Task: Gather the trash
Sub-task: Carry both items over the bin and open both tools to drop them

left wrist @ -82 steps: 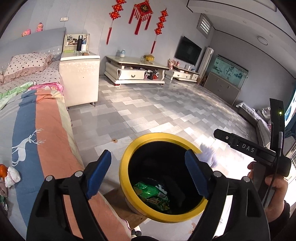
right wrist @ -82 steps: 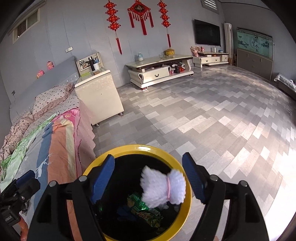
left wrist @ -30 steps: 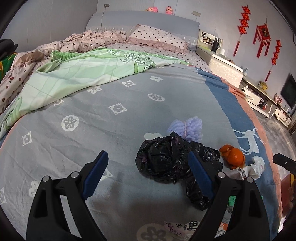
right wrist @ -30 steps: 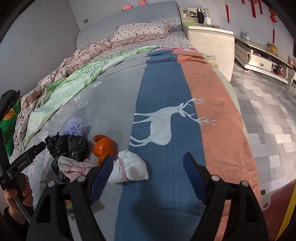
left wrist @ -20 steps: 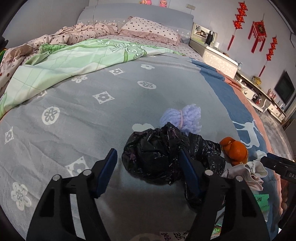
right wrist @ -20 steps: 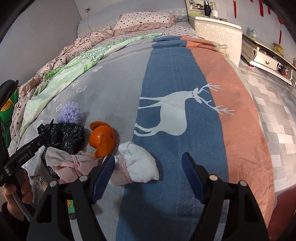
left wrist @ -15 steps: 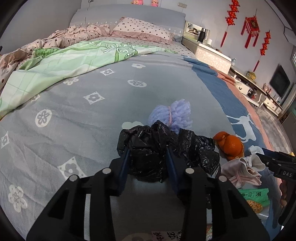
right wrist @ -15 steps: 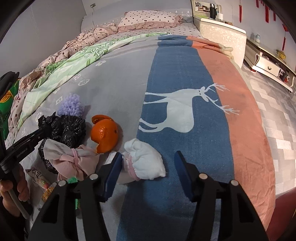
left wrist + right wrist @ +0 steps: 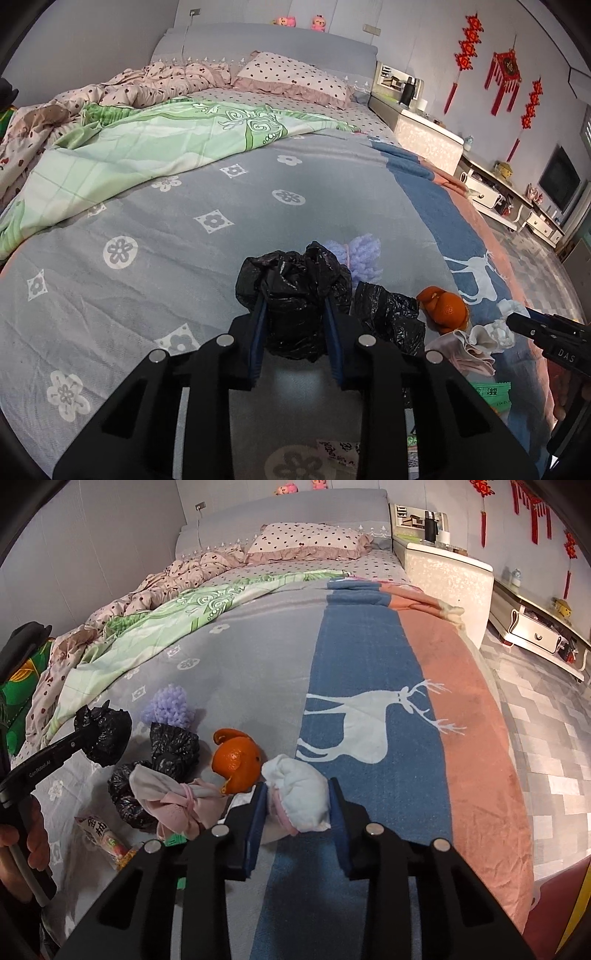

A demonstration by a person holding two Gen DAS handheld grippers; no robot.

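Left gripper (image 9: 293, 306): we see its fingers clamped on a crumpled black plastic bag (image 9: 295, 291), which looks raised off the bed (image 9: 147, 288) in the right wrist view.
Right gripper (image 9: 297, 799): we see its fingers pressed against both sides of a white cloth bundle (image 9: 299, 797) lying on the bed.
Other trash: an orange peel (image 9: 236, 760), a pink cloth bundle (image 9: 173, 797), a second black bag (image 9: 173, 746), a purple yarn pompom (image 9: 171, 705) and a snack wrapper (image 9: 105, 836) lie close together on the grey part of the blanket.
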